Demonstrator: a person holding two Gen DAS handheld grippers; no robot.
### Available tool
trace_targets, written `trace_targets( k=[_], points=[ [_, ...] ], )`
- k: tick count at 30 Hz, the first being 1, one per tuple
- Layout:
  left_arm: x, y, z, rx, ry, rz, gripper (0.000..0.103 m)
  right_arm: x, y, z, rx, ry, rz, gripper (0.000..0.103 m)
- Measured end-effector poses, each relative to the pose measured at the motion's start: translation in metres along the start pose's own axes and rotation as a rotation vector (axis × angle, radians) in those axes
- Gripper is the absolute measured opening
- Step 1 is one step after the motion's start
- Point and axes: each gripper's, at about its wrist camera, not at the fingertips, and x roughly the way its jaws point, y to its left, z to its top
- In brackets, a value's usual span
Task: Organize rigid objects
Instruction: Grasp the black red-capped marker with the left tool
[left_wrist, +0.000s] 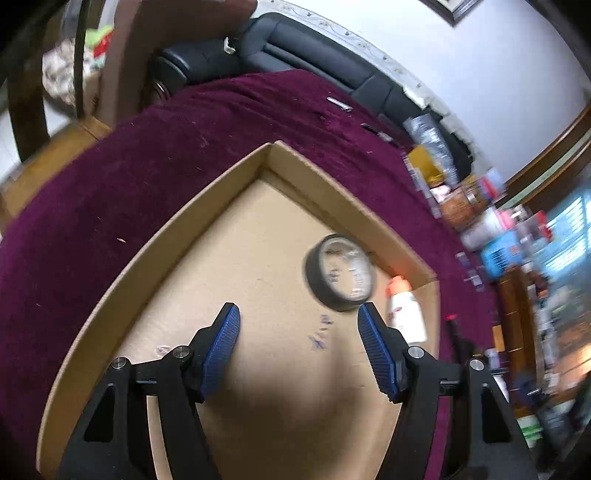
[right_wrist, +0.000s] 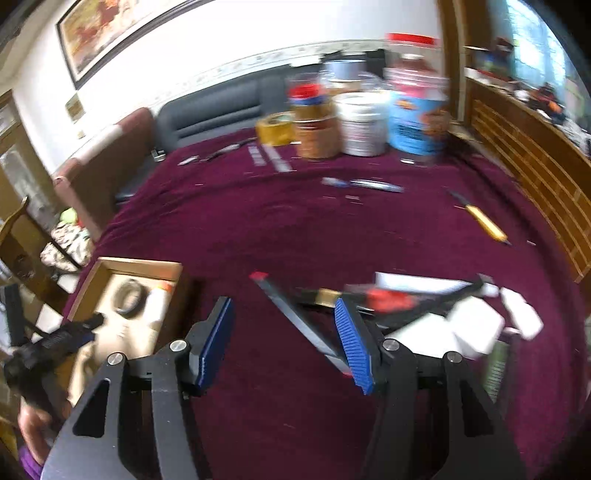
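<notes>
A shallow cardboard box (left_wrist: 207, 206) lies on the maroon tablecloth (left_wrist: 129, 155). Inside it are a black tape roll (left_wrist: 340, 271) and a white bottle with an orange cap (left_wrist: 404, 308). My left gripper (left_wrist: 299, 323) is open and empty above the box floor, just short of the tape roll. My right gripper (right_wrist: 282, 319) is open and empty over the cloth. A grey bar with red ends (right_wrist: 295, 317) lies just ahead of its right finger. Beyond are a red-handled tool (right_wrist: 388, 299) and white boxes (right_wrist: 465, 325). The box (right_wrist: 140, 266) sits at lower left there.
Jars, tubs and a tape roll (right_wrist: 362, 118) crowd the table's far side. Pens (right_wrist: 369, 184) and a yellow utility knife (right_wrist: 484, 221) lie on the cloth. A wooden slatted rail (right_wrist: 535, 177) runs along the right. A black sofa (left_wrist: 295, 55) stands behind the table.
</notes>
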Motion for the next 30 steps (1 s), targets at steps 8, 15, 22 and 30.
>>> trace_targets(
  k=[8,15,22,30],
  points=[
    [-0.067,-0.050,-0.033,0.090,-0.062,-0.095,0.065,0.032,-0.027,-0.012,0.036,0.109,0.061,0.055],
    [-0.096,-0.113,-0.071,0.277,-0.096,-0.091,0.065,0.089,-0.006,0.002,0.050,0.212,0.265,0.056],
    [-0.059,-0.141,-0.088,0.324,0.000,-0.028,0.065,0.100,0.010,-0.014,0.028,0.389,0.566,0.058],
    [0.007,-0.201,-0.109,0.583,0.045,0.127,0.065,0.040,-0.072,-0.008,0.136,0.018,0.431,0.058]
  ],
)
